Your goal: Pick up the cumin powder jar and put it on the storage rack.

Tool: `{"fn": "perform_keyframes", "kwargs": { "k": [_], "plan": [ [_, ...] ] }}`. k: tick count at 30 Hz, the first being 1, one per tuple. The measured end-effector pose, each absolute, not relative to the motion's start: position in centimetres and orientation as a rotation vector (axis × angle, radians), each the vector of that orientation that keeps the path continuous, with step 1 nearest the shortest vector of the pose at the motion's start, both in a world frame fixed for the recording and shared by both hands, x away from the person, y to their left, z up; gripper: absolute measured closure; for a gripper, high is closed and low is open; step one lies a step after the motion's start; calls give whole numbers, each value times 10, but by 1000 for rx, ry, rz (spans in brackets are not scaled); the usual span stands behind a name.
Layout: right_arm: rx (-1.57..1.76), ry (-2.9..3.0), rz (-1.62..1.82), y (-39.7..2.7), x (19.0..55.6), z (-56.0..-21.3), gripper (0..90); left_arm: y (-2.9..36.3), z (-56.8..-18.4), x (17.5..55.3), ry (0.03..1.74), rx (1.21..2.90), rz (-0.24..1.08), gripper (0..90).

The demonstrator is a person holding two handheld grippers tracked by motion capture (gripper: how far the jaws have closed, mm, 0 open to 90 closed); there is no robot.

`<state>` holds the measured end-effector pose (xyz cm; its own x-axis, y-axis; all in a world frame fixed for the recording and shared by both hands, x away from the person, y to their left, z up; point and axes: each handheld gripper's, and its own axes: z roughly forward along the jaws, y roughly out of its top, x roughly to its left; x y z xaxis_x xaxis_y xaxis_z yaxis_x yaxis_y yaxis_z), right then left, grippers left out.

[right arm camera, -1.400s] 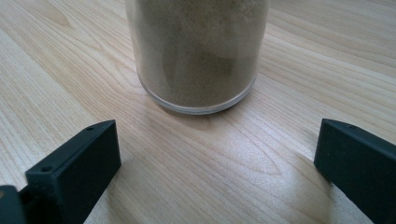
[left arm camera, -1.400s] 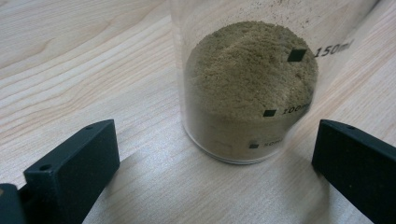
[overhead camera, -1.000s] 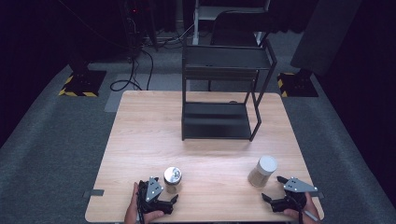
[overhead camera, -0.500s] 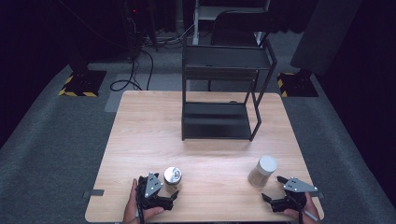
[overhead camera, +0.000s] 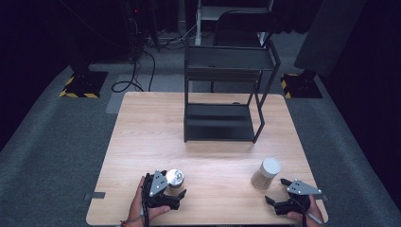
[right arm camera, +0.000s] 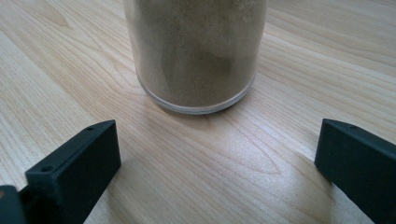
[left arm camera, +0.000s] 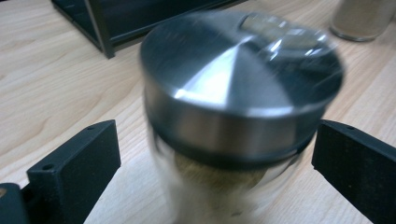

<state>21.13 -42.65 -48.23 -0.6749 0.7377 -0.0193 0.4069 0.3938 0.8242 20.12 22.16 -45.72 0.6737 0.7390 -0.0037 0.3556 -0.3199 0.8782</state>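
A small glass jar with a steel lid (overhead camera: 174, 178) (left arm camera: 238, 93) stands near the table's front left. My left gripper (overhead camera: 177, 185) (left arm camera: 212, 172) is open, and the jar sits between its two jaws without being clamped. At the front right stands a taller glass jar of tan powder (overhead camera: 266, 173) (right arm camera: 196, 51) with a white lid. My right gripper (overhead camera: 278, 191) (right arm camera: 215, 172) is open just short of it, jaws apart on either side of bare wood.
A black two-tier metal rack (overhead camera: 222, 94) stands at the back middle of the wooden table (overhead camera: 142, 137). A chair (overhead camera: 241, 21) and cables lie beyond the table on the grey floor. Bare wood spans the middle between the jars.
The left gripper has edged forward so the steel-lidded jar now sits deeper between its jaws. The right gripper and the powder jar have hardly moved.
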Motion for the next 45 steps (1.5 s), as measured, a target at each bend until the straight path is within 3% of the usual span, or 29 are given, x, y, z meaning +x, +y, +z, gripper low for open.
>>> {"fn": "perform_keyframes", "kwargs": {
  "k": [5, 7, 14, 45],
  "plan": [
    [992, 2272, 1184, -426, 211, -482, 0, 219, -452, 201, 812, 1928, 524, 93],
    [992, 2272, 1183, -426, 211, -482, 0, 221, -449, 202, 793, 1923, 520, 177],
    [996, 2269, 1182, -426, 211, -482, 0, 223, -445, 206, 781, 1933, 505, 309],
    [993, 2270, 1182, -426, 211, -482, 0, 216, -429, 219, 809, 1913, 454, 316]
  ]
}}
